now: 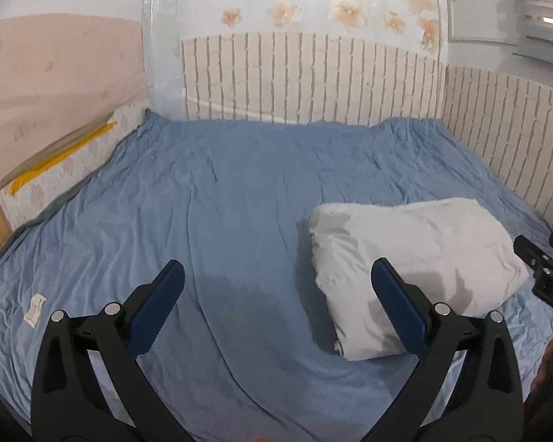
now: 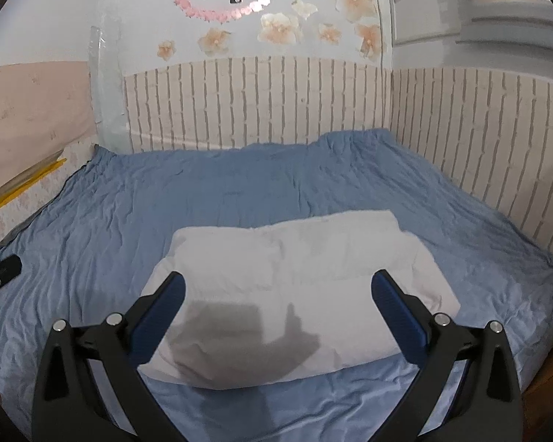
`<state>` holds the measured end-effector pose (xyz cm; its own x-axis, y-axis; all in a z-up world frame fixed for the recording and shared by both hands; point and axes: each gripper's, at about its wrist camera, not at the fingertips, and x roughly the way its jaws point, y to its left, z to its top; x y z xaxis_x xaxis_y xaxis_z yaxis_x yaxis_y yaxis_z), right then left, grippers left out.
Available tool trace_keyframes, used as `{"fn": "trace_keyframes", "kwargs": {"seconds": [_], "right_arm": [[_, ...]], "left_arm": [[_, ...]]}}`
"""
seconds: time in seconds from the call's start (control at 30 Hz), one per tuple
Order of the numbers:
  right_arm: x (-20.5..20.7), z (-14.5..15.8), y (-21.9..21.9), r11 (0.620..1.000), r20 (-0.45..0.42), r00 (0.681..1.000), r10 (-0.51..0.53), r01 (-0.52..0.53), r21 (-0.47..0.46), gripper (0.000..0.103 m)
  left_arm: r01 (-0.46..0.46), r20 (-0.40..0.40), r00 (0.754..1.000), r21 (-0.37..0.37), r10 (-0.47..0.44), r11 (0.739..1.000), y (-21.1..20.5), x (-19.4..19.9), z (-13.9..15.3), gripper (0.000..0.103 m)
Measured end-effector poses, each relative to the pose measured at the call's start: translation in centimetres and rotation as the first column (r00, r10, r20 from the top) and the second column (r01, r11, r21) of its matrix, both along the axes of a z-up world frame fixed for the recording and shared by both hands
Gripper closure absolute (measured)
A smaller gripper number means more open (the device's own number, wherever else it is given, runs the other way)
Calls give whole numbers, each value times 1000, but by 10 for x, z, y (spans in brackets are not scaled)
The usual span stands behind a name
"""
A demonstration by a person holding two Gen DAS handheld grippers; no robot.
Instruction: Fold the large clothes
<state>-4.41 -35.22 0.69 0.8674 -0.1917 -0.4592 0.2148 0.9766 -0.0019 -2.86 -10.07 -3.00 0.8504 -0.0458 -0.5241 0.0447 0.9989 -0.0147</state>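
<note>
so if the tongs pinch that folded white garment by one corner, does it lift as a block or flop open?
Probably flops: the folded white garment looks puffy and soft, with rounded edges and creases, so layers would likely sag and unfold. It seems light for its bulk, barely denting the blue bedsheet. Pushed, it would likely bunch rather than slide cleanly on that wrinkled cloth.

Wrinkled blue bedsheet [image 2: 239, 191], cream brick-pattern wall panel [image 2: 261, 103], peach flower decals [image 2: 280, 27], window blinds [image 1: 545, 11]
</note>
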Motion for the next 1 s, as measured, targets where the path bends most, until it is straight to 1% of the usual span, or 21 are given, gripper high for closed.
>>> {"fn": "trace_keyframes", "kwargs": {"seconds": [0.23,0.47,0.6,0.87,1.0], "right_arm": [[-8,10,6,1000,30,999,17,-17,-7,2],[-10,12,9,1000,35,999,18,-17,-21,2],[-10,12,10,1000,34,999,19,-18,-22,2],[-11,12,9,1000,34,999,19,-18,-22,2],[-11,12,9,1000,33,999,18,-18,-23,2]], "left_arm": [[23,45,999,-2,-23,1000,-1,-14,12,3],[2,83,997,44,-6,999,-6,-24,15,3],[5,83,997,60,-10,998,-7,-24,16,3],[23,59,998,47,-26,999,-6,-22,15,3],[35,50,998,28,-37,999,-4,-21,14,3]]}}
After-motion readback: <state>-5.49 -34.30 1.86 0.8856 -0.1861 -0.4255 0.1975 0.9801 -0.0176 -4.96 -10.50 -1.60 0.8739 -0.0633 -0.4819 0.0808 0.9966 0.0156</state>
